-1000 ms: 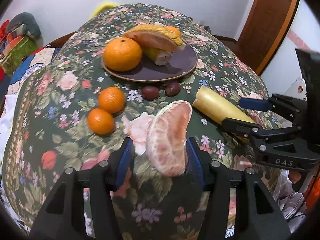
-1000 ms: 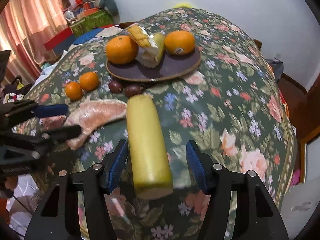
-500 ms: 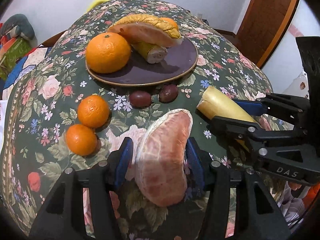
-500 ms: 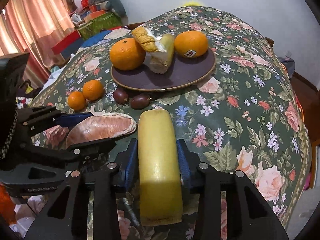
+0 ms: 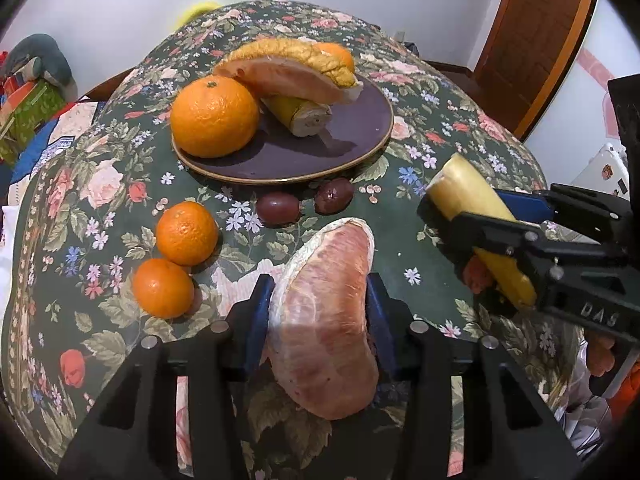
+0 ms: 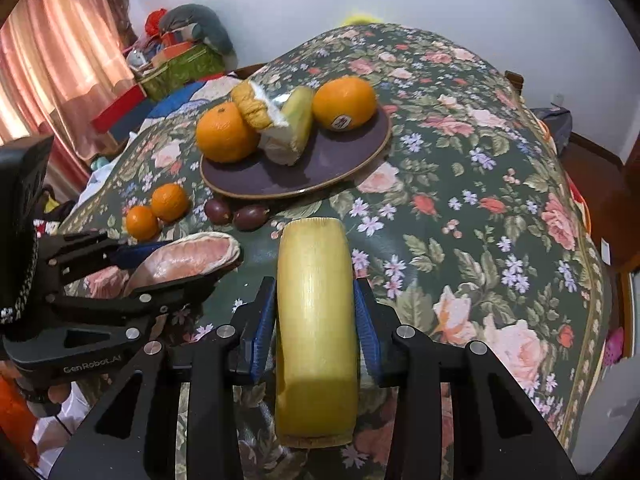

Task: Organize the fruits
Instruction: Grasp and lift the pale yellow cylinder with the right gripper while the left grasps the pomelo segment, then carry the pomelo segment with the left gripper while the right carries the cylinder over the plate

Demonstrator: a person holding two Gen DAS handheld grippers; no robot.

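Note:
A peeled pink pomelo segment (image 5: 324, 320) lies between the blue pads of my left gripper (image 5: 320, 292). Its jaws are closing and both pads press the segment's sides. My right gripper (image 6: 316, 292) is shut on a yellow stalk piece (image 6: 316, 320), pads tight on both sides. In the left wrist view the right gripper (image 5: 468, 204) holds that piece (image 5: 468, 192) at the right. Ahead sits a dark purple plate (image 5: 352, 148) with a large orange (image 5: 214, 116), a rind-on pomelo wedge (image 5: 288, 72) and another stalk piece (image 5: 300, 114).
Two small oranges (image 5: 186, 232) (image 5: 162, 288) and two dark round fruits (image 5: 278, 208) (image 5: 334, 196) lie on the floral tablecloth (image 6: 480, 200) in front of the plate. A second orange (image 6: 344, 102) is on the plate's far side. Boxes and bags (image 6: 176, 64) stand beyond the table's left.
The right gripper's pads closed onto the yellow stalk piece. The left gripper's pads then closed in against the pomelo segment. Both views drew a little closer to the plate.

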